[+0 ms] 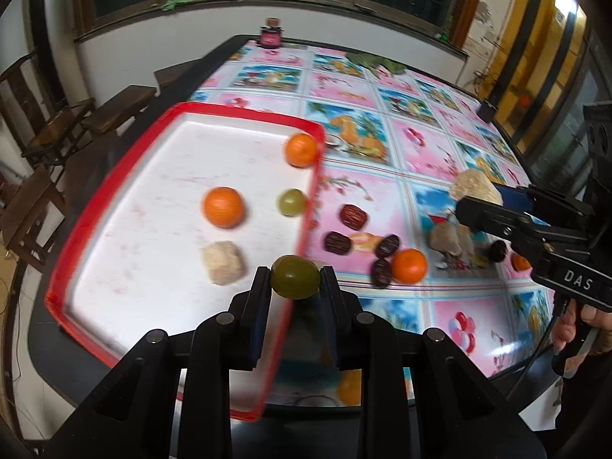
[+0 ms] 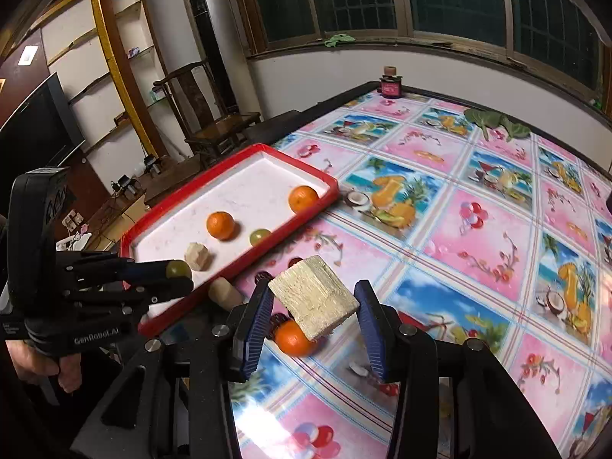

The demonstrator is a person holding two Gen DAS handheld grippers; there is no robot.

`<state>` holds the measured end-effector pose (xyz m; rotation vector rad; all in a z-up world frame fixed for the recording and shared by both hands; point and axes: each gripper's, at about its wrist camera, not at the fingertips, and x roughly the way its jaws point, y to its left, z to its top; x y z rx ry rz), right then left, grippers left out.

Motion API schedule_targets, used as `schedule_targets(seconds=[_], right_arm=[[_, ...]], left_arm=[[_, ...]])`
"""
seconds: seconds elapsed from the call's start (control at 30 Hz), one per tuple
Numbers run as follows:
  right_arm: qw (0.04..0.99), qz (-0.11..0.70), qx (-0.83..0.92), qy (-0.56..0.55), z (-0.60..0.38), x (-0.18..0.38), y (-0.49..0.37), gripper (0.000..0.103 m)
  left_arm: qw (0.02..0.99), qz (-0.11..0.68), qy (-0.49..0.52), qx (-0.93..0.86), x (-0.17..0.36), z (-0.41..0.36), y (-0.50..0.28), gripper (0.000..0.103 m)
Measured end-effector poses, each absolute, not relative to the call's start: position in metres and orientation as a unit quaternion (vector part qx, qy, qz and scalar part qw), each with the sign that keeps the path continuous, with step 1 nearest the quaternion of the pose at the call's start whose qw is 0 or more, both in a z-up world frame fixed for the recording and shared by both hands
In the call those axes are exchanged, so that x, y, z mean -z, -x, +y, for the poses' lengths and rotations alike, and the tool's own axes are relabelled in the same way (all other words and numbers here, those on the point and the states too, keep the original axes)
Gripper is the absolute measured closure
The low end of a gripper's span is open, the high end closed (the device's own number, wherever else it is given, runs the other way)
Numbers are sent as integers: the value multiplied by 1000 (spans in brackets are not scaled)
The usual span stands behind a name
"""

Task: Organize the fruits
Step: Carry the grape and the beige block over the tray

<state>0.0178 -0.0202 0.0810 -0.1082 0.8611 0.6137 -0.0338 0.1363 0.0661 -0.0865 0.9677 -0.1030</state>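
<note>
Left wrist view: left gripper (image 1: 294, 277) pinching a green grape (image 1: 295, 276) that may roll off the red tray (image 1: 183, 109); right gripper (image 2: 314, 306) clamping a pale block (image 2: 314, 297) cornerwise, liable to twist free.

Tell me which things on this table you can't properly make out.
- Dark fruit, left wrist view: half hidden behind the right hand-held gripper.
- Orange, right wrist view: blurred, partly behind the pale block.
- Jar, left wrist view: label too small.

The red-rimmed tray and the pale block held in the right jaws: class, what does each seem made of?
Tray: probably plastic or enamelled metal; glossy red rim, smooth white floor with faint scuffs. Pale block: fibrous and matte, with flat cut faces and fine parallel streaks; what it is made of is unclear.
</note>
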Motion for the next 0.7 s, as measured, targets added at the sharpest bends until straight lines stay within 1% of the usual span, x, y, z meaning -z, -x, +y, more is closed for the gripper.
schedule_targets(seconds=[0.7], right_arm=[[850,404,-333,58,37,-80,-42,58]], left_arm=[[875,481,58,-1,-45,185,15,80]])
